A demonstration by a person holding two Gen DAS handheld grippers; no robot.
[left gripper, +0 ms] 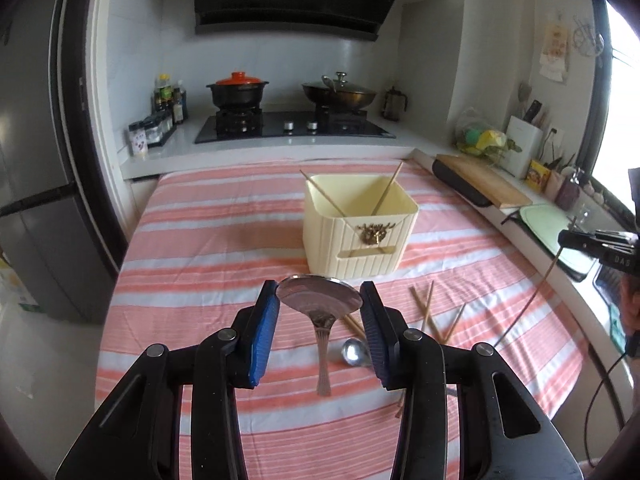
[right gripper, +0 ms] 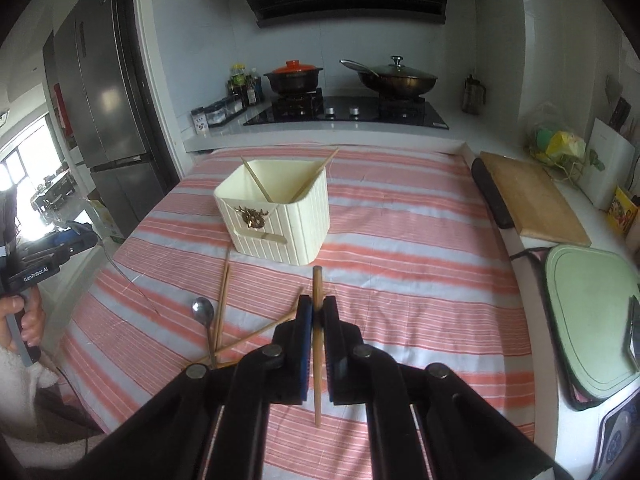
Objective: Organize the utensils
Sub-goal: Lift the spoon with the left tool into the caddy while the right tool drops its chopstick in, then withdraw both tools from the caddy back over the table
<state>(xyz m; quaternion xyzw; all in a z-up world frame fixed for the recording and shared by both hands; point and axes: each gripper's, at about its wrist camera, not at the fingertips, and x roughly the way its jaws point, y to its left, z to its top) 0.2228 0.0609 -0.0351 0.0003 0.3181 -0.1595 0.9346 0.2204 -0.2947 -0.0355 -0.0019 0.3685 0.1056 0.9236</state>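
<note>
A cream ribbed bin [left gripper: 358, 232] stands on the striped cloth with two chopsticks leaning inside; it also shows in the right wrist view [right gripper: 280, 212]. My left gripper [left gripper: 319, 300] is shut on a large metal spoon [left gripper: 320, 300], gripping its bowl by the edges above the table, handle hanging down. My right gripper [right gripper: 317, 312] is shut on a wooden chopstick [right gripper: 317, 344], held upright above the cloth. A small spoon [right gripper: 204, 312] and several loose chopsticks [right gripper: 222, 304] lie on the cloth in front of the bin; they also show in the left wrist view [left gripper: 428, 308].
The striped cloth [left gripper: 208, 240] covers the table. Behind it is a counter with a hob, a black pot [left gripper: 238, 90] and a lidded wok [left gripper: 340, 94]. A wooden cutting board [right gripper: 532, 200] and a green board [right gripper: 588, 320] lie on the right counter. A fridge [right gripper: 108, 92] stands left.
</note>
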